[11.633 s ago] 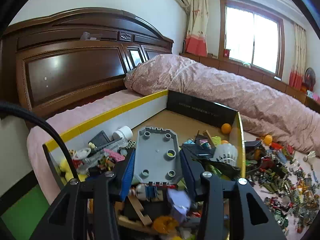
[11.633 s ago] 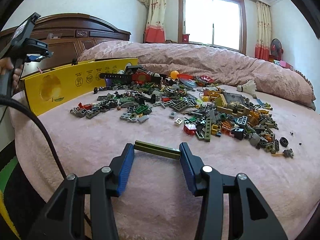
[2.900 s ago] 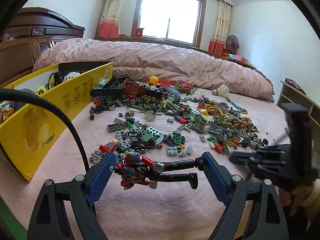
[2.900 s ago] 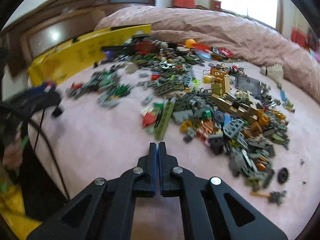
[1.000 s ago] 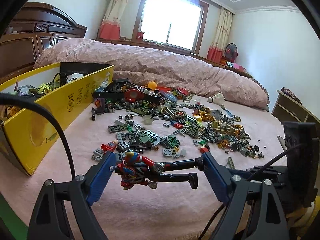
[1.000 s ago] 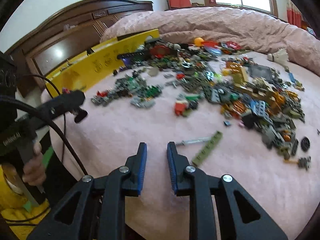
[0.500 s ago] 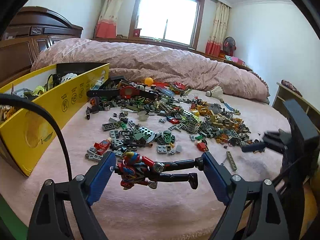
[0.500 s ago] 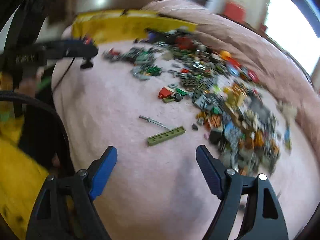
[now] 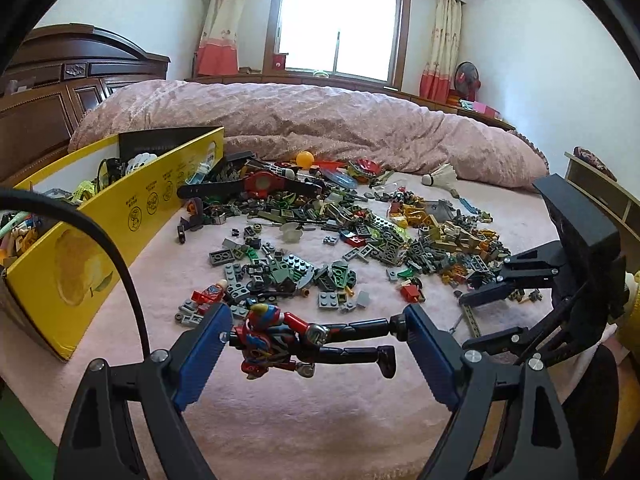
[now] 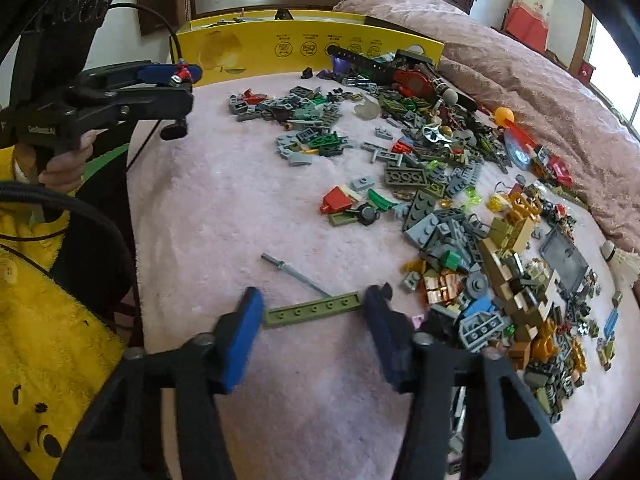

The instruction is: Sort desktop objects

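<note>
My left gripper (image 9: 316, 336) is shut on a red, blue and black toy figure (image 9: 304, 340), held lengthwise between its blue pads above the pink bedspread. It also shows in the right wrist view (image 10: 176, 76) at the upper left. My right gripper (image 10: 314, 312) is open, its pads on either side of an olive green long brick plate (image 10: 314, 310) lying on the bedspread; the plate nearly fills the gap. In the left wrist view the right gripper (image 9: 468, 312) is low over the same plate (image 9: 472, 320) at the right.
A yellow cardboard box (image 9: 100, 248) of sorted toys stands on the left, also in the right wrist view (image 10: 308, 54). A wide pile of loose bricks (image 9: 360, 236) covers the bed's middle. A thin grey rod (image 10: 296, 274) lies beside the plate. A rolled pink duvet (image 9: 320, 128) lies behind.
My right gripper opened wide and came down around the olive plate. My left gripper kept hold of the figure and barely moved.
</note>
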Demonstrator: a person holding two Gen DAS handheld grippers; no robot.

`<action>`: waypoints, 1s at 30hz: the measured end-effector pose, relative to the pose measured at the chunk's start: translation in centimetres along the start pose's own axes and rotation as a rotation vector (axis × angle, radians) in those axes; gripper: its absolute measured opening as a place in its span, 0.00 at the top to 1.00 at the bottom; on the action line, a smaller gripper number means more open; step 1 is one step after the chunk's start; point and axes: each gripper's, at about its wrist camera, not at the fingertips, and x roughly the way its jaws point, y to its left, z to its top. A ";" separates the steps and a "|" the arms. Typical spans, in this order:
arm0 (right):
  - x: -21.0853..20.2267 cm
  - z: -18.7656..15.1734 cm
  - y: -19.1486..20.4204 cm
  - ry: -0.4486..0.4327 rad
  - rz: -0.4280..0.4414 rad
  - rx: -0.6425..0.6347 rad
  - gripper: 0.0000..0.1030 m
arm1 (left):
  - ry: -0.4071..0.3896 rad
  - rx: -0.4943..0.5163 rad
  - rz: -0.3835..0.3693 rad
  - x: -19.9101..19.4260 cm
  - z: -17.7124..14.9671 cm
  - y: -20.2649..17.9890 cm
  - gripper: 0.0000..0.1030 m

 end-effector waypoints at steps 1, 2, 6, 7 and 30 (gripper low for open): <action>-0.1 0.0 0.0 -0.004 -0.007 0.011 0.53 | 0.001 0.000 -0.002 0.0 0.0 0.0 0.14; -0.2 -0.1 0.1 -0.010 -0.016 0.021 0.53 | 0.002 0.001 -0.004 0.0 0.0 -0.1 0.14; -1.1 -0.9 0.5 -0.050 -0.066 0.108 0.53 | -0.008 0.009 -0.013 -0.2 0.0 -0.2 0.14; -1.3 -1.2 0.7 -0.063 -0.088 0.153 0.53 | -0.013 0.010 -0.016 -0.3 0.0 -0.3 0.14; -3.2 -4.9 2.0 -0.322 -0.331 0.651 0.53 | -0.095 -0.015 0.104 -3.8 2.5 2.5 0.14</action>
